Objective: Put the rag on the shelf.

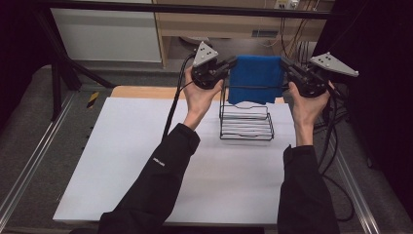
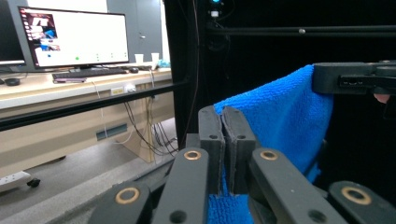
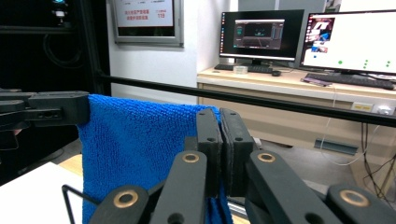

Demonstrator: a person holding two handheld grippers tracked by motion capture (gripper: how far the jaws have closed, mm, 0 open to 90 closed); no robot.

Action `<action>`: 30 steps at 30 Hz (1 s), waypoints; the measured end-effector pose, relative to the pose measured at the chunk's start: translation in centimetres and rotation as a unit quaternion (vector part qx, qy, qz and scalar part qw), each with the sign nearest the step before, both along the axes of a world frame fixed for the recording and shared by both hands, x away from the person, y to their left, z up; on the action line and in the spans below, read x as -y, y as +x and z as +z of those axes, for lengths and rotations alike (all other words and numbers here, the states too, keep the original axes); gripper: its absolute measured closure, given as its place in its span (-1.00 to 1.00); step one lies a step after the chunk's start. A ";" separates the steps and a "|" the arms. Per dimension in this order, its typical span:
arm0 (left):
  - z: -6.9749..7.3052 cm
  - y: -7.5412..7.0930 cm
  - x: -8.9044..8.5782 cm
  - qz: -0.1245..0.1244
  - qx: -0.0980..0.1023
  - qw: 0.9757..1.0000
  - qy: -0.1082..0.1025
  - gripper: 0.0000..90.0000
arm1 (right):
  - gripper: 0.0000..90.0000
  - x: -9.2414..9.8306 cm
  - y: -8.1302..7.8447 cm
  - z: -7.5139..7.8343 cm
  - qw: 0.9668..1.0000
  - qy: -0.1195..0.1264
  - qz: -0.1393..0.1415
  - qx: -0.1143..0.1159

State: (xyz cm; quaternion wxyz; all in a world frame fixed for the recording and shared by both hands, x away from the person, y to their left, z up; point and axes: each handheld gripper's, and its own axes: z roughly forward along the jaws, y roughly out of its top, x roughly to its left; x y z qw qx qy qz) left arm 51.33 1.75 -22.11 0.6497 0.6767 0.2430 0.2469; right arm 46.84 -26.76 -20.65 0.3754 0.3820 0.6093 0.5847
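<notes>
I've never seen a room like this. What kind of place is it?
Probably a lab or workshop for recording handling tasks. Computer monitors sit on a desk, a black frame bar rings a white table, and two hand-held grippers hold a blue cloth over a wire rack.

Even overhead light brightens the white worktop [image 1: 146,146]; the surroundings beyond it fall dark. Both gripper views look soft, and the monitor [image 2: 74,37] glares white.

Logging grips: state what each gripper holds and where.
Both hold the blue towel: left gripper pinches its top left corner, right gripper its top right corner, above the wire rack.
</notes>
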 end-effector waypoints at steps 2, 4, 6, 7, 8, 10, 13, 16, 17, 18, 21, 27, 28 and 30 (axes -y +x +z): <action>0.0 -0.4 -0.1 -0.007 0.004 1.000 0.007 0.94 | 0.96 0.2 -0.3 -0.2 1.000 -0.002 0.003 0.000; 0.0 -0.8 -0.1 -0.012 0.008 1.000 0.014 0.94 | 0.96 0.2 -0.7 -0.4 1.000 -0.003 0.004 0.000; 0.1 -1.2 -0.2 -0.016 0.010 1.000 0.025 0.93 | 0.96 0.3 -1.0 -0.5 1.000 -0.005 0.005 -0.003; 0.1 -1.4 -0.2 -0.019 0.009 0.999 0.029 0.93 | 0.96 0.4 -1.1 -0.6 1.000 -0.006 0.006 -0.004; 0.1 -1.4 -0.2 -0.021 0.005 0.999 0.030 0.93 | 0.96 0.4 -1.3 -0.7 1.000 -0.007 0.008 -0.007; 0.1 -1.6 -0.2 -0.025 0.001 0.999 0.034 0.93 | 0.96 0.5 -1.4 -0.9 1.000 -0.008 0.009 -0.010; 0.1 -2.1 -0.1 -0.031 0.005 0.999 0.041 0.93 | 0.95 0.7 -1.8 -1.2 1.000 -0.010 0.012 -0.013; 0.1 -2.5 -0.1 -0.036 0.010 0.998 0.054 0.93 | 0.95 0.8 -2.2 -1.4 1.000 -0.015 0.016 -0.015; 0.1 -2.7 -0.1 -0.037 0.011 0.997 0.059 0.93 | 0.95 0.9 -2.3 -1.5 1.000 -0.016 0.018 -0.016; 0.1 -2.8 -0.2 -0.039 0.012 0.997 0.063 0.93 | 0.95 0.9 -2.5 -1.5 0.999 -0.017 0.021 -0.018; -0.1 -3.3 -0.3 -0.045 0.007 0.997 0.069 0.92 | 0.95 1.0 -2.9 -1.8 0.999 -0.022 0.025 -0.019; -0.8 -4.1 -0.2 -0.054 -0.009 0.994 0.099 0.91 | 0.94 1.0 -3.4 -2.2 0.998 -0.037 0.036 -0.030; -0.9 -4.2 -0.1 -0.055 -0.013 0.993 0.100 0.91 | 0.93 1.0 -3.5 -2.3 0.998 -0.039 0.036 -0.033; -1.1 -4.3 0.0 -0.057 -0.018 0.992 0.107 0.90 | 0.93 1.1 -3.7 -2.5 0.998 -0.043 0.037 -0.036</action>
